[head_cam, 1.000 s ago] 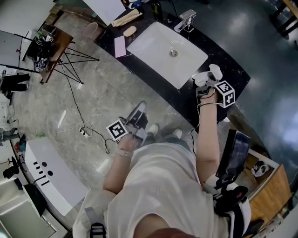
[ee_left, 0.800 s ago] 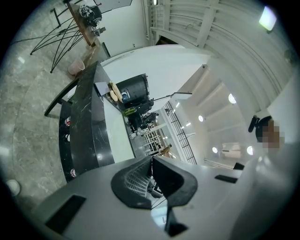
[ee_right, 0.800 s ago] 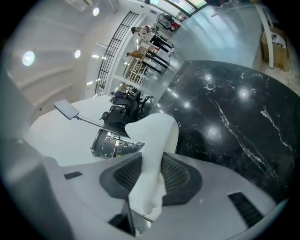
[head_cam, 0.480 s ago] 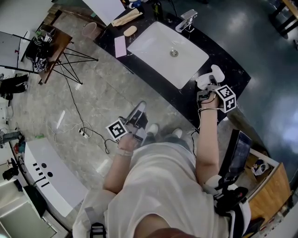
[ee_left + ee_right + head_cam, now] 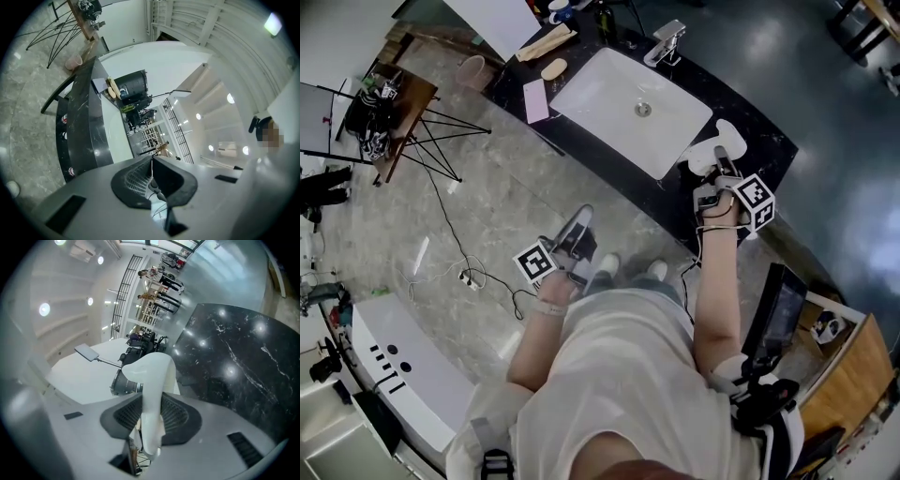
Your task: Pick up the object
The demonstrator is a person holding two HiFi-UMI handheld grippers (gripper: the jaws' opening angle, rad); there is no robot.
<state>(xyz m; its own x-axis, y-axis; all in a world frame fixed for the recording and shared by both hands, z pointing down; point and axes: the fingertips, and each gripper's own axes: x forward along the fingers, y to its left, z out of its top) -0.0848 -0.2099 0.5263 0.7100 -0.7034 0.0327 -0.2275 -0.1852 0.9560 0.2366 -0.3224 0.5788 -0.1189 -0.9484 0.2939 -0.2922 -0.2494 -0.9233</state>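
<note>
A white curved object (image 5: 727,132) sits at the right end of the black marble counter (image 5: 772,148), beside the sink. My right gripper (image 5: 715,167) reaches onto it from the near side. In the right gripper view the white object (image 5: 157,373) stands upright between the jaws of the right gripper (image 5: 150,414). Both ribbed pads (image 5: 176,414) press on its narrow lower part. My left gripper (image 5: 582,217) hangs low over the floor in front of the counter. The left gripper (image 5: 151,161) has its jaws together with nothing between them.
A white basin (image 5: 595,103) with a chrome faucet (image 5: 665,41) is set in the counter. A pink pad (image 5: 535,100) and a tan bar (image 5: 553,68) lie at its left end. A tripod (image 5: 427,127) and cables (image 5: 473,272) stand on the marble floor. A dark screen (image 5: 776,314) is at my right.
The right gripper has shifted only slightly at the counter's end, with the white object still between its jaws. The left gripper has not moved.
</note>
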